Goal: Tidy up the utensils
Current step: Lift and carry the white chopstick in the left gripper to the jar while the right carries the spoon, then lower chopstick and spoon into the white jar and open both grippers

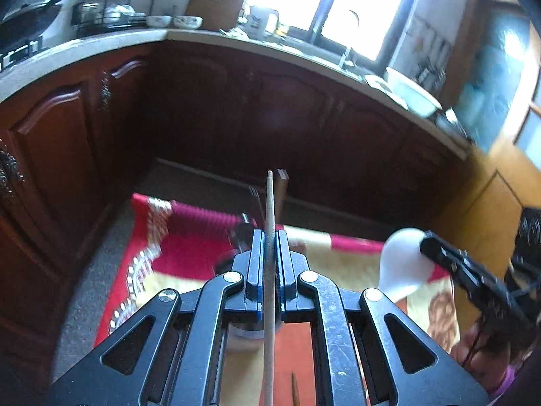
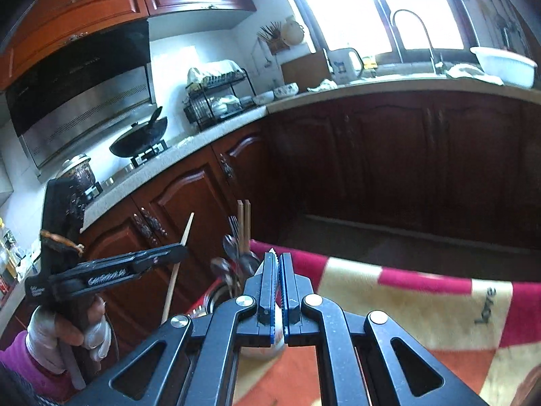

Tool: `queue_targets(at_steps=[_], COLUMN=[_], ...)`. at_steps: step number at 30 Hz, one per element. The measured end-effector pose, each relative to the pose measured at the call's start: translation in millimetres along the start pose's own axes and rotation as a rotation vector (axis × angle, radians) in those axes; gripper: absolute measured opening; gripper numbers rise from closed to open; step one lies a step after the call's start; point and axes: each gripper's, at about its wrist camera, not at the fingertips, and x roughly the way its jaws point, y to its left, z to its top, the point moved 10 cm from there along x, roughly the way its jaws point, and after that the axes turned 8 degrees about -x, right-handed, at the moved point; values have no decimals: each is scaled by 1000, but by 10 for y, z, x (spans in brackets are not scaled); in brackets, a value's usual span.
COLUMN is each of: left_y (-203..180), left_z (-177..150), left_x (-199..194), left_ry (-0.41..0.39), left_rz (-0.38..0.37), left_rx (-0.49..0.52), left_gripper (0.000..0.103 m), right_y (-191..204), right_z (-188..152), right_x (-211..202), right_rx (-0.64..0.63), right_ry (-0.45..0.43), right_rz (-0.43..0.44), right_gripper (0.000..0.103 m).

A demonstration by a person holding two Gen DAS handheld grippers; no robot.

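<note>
In the left wrist view my left gripper (image 1: 269, 233) is shut on a pale wooden chopstick (image 1: 269, 203) that stands upright between its blue pads. Just behind it a utensil holder (image 1: 240, 233) carries a fork (image 1: 255, 198) and dark chopsticks (image 1: 282, 182). At the right, my right gripper (image 1: 425, 241) is shut on a white spoon (image 1: 402, 264). In the right wrist view my right gripper (image 2: 279, 257) is shut, with a thin white edge of the spoon (image 2: 278, 304) between its pads. The left gripper (image 2: 182, 248) holds the chopstick (image 2: 175, 274) beside the metal holder (image 2: 216, 296), which holds spoons (image 2: 230, 247).
A red, cream and orange cloth (image 2: 422, 304) covers the table below both grippers. Dark wooden cabinets (image 1: 236, 108) under a pale countertop (image 2: 189, 149) ring the far side. A wok (image 2: 140, 138), a dish rack (image 2: 216, 101) and a white basin (image 2: 503, 64) stand on the counter. A gloved hand (image 2: 67, 335) holds the left gripper.
</note>
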Motion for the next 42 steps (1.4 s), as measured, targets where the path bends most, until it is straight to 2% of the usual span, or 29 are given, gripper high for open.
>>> queue_targets(at_steps=[7, 8, 12, 16, 22, 27, 32, 38, 42], left_y=[138, 178, 359, 506, 546, 450, 431, 448, 455], left_z=[417, 452, 447, 402, 477, 518, 297, 239, 237], left_x=[188, 222, 372, 479, 515, 499, 495, 279, 129], left_ry=[-148, -181, -223, -248, -261, -263, -250, -284, -296], left_rz=[62, 80, 96, 94, 57, 46, 56, 59, 55], left_rx=[-40, -42, -85, -125, -162, -141, -119, -106, -86], left_gripper=[5, 5, 5, 5, 5, 5, 6, 6, 7], right_y=[156, 176, 234, 268, 321, 300, 312, 377, 341], right_z=[223, 229, 150, 21, -196, -240, -297, -440, -525], right_x=[274, 309, 469, 587, 700, 690, 721, 790, 813], right_rx=[-57, -65, -109, -140, -160, -153, -150, -161, -120], right_ry=[-56, -60, -68, -75, -41, -31, -8, 41, 74], right_rz=[-65, -75, -124, -169, -159, -150, -132, -108, -84], right_gripper=[2, 2, 2, 2, 2, 2, 2, 2, 2])
